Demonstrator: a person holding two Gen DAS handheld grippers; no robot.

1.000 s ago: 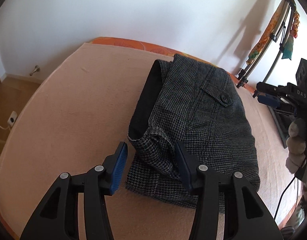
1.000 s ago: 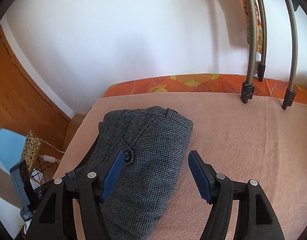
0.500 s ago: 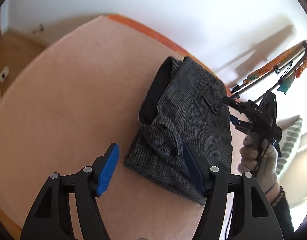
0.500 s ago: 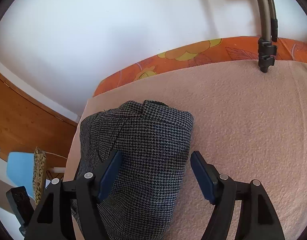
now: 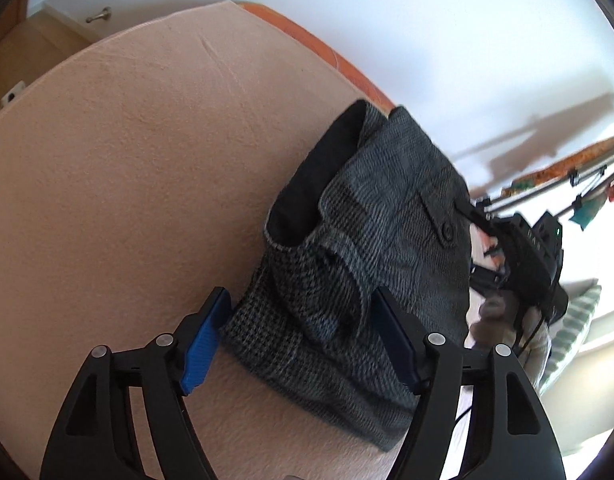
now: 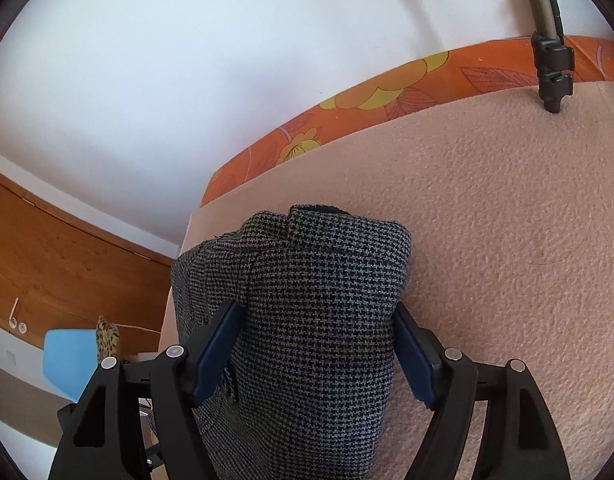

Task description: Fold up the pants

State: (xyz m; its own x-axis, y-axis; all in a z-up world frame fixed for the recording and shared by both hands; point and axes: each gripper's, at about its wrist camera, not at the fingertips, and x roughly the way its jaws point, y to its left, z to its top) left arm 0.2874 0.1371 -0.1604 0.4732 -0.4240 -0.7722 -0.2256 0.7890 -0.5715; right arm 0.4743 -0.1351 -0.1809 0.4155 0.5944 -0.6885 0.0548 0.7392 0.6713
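Evidently, the pants (image 5: 371,240) lay folded on the pink blanket (image 5: 127,160); I judged that any further fold needed both edges gripped evenly. My left gripper (image 5: 303,340) stood wide, straddling the near corner and clamping nothing. My right gripper (image 6: 319,352) gaped around the bundle's end, unclamped.

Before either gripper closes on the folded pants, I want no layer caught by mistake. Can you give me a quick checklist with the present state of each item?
1. left gripper open: ok.
2. right gripper open, jaws on either side of the bundle: ok.
3. pants lying as a folded bundle on the blanket: ok.
4. Waistband end tidy, dark lining hidden: not ok, it shows.
5. Fingers touching the fabric: cannot tell.
6. Lower layers aligned: cannot tell.
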